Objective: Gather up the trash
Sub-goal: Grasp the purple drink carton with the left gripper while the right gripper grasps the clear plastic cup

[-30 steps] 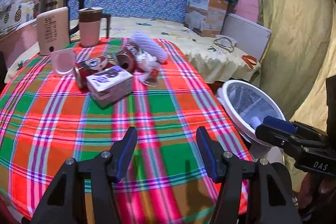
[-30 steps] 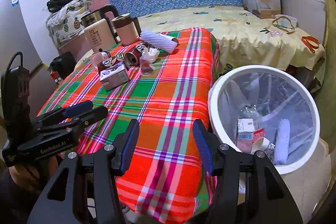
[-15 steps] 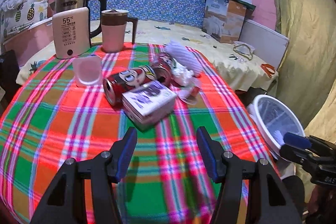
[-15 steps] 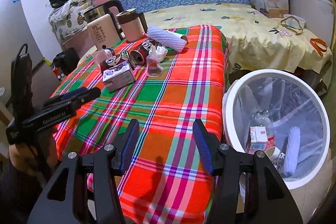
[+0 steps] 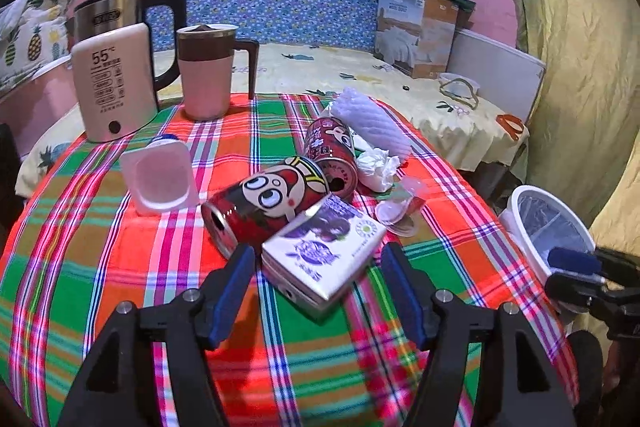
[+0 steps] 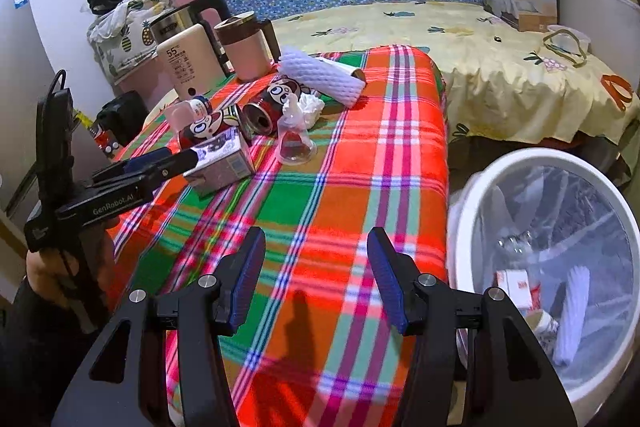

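Only right-wrist view shows trash (image 6: 516, 283) inside the bin (image 6: 472, 195).

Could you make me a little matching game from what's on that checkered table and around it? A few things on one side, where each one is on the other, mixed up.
Things:
1. purple carton
2. pink mug
3. white bin
4. foam sleeve

Places:
a. beside the table, on the floor
b. at the back edge, next to the kettle
c. just ahead of the left tongs
d. lying behind the two red cans

Pairs: 1-c, 2-b, 3-a, 4-d
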`<state>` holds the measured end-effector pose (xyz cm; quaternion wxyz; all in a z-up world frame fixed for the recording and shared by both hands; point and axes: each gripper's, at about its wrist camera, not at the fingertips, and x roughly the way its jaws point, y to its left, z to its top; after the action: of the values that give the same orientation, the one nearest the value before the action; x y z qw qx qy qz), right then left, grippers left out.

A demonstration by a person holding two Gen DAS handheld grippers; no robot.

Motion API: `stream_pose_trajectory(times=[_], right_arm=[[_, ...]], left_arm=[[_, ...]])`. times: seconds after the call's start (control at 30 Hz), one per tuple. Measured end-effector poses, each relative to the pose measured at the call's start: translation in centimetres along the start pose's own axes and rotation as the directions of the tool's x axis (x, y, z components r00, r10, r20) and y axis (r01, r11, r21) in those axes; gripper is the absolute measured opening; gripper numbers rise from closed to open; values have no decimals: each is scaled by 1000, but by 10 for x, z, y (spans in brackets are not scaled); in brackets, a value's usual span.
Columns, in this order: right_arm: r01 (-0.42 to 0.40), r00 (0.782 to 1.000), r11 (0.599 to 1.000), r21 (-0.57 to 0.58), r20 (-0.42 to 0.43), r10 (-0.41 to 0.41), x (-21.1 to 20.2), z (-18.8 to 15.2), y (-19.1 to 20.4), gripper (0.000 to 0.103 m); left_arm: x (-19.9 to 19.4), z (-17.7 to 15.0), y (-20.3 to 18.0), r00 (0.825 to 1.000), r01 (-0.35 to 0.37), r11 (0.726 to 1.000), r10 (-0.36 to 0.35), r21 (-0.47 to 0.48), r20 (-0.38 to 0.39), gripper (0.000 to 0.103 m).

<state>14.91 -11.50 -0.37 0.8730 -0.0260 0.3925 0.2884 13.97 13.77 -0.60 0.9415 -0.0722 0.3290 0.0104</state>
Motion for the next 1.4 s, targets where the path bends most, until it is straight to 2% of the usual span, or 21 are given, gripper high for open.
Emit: stream_pose_trajectory(times=[0.3, 0.4, 0.57, 0.67, 0.77, 0.8, 0.83, 0.93, 1.1, 1.13, 1.17, 1.23, 1.4], right_arm=[[-3, 1000, 1000, -17, -15, 3, 22, 16, 4, 55], [2, 1000, 1000, -15, -14, -2, 27, 20, 1, 55], [3, 1000, 1000, -7, -11, -3, 39, 30, -3, 55], [-10, 1000, 1000, 5, -19, 11, 50, 36, -2, 55], [-21, 999, 1000, 5, -31, 21, 59, 40, 1, 55], [-23, 999, 1000, 2, -33, 24, 61, 41, 2, 55], [-26, 999, 1000, -2, -37, 26, 65, 43, 3, 55], [-34, 999, 999, -2, -42, 33, 72, 47, 5, 55], [-45, 998, 999, 20, -40, 46, 85, 56, 2, 55], [-46, 998, 999, 23, -42, 47, 87, 57, 2, 53], [-43, 998, 999, 19, -45, 44, 89, 58, 3, 43], [-42, 998, 999, 13, -54, 42, 91, 56, 4, 32], [-44, 998, 999, 11, -44, 44, 80, 52, 4, 32]], left_arm=[[23, 5, 3, 990, 120, 992, -116, 43, -76, 71], [17, 2, -1, 978, 194, 980, -191, 35, -79, 71], [18, -2, -12, 986, 143, 987, -136, 70, -95, 71], [26, 1, -5, 988, 111, 994, -109, 18, -108, 71], [33, 2, -1, 985, 109, 994, -112, -32, -129, 70], [34, 2, 0, 984, 113, 993, -117, -37, -131, 68], [34, 2, -2, 984, 116, 993, -120, -39, -131, 62], [33, -2, -6, 985, 104, 994, -108, -33, -135, 62], [30, -5, -4, 985, 107, 991, -117, -77, -125, 62], [29, -6, -2, 986, 107, 990, -117, -87, -121, 62], [29, -5, -1, 986, 106, 990, -117, -94, -119, 61], [29, -5, 2, 987, 102, 989, -115, -109, -115, 61], [27, -7, 4, 989, 84, 989, -97, -122, -109, 61]])
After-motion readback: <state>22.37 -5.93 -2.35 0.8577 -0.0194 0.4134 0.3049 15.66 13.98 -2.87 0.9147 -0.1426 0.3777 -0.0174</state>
